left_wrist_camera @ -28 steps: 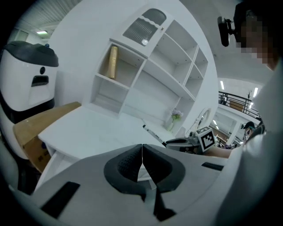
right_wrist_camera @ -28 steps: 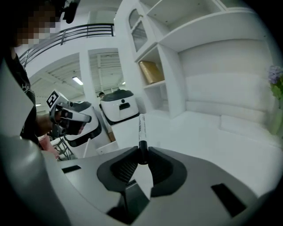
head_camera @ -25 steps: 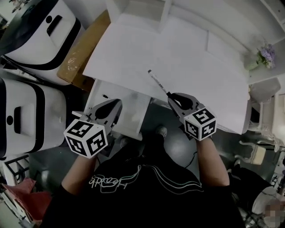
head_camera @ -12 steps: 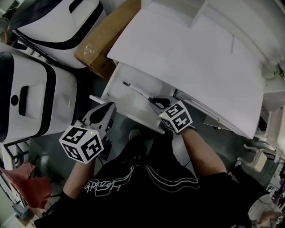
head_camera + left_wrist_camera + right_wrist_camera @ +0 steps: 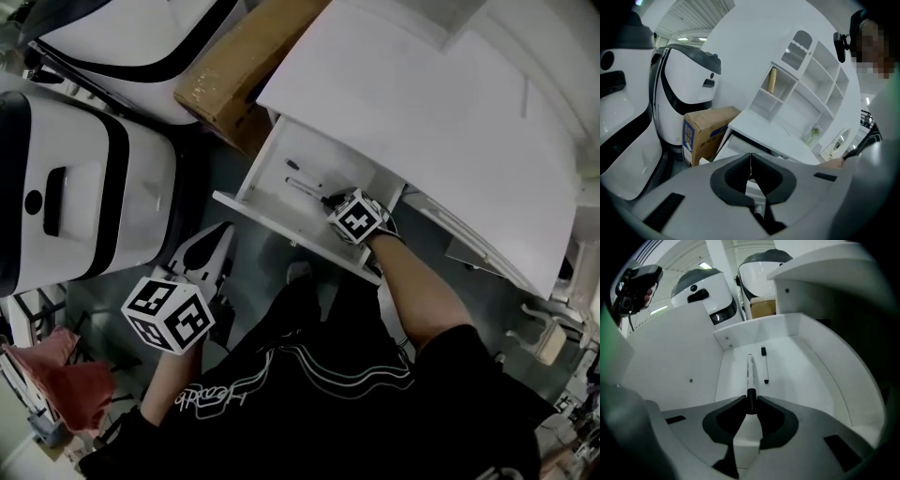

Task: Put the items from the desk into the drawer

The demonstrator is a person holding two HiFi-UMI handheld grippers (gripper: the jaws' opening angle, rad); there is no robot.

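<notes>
Marker held over the open drawer's floor

The right gripper (image 5: 751, 399) pinches the black end of a marker (image 5: 750, 371). Its white, round barrel runs straight away from the jaws, lengthwise toward the far wall of the white drawer (image 5: 801, 333). Whether it touches the smooth floor cannot be told. A thinner pen (image 5: 765, 366) lies just right of it, roughly parallel and apart. In the head view the bare right forearm reaches from the near side over the drawer front, the gripper tilted steeply down. The left gripper (image 5: 750, 157) hangs near and left of the drawer, its dark pads pressed together on nothing, facing a brown cardboard box (image 5: 705, 131).
</notes>
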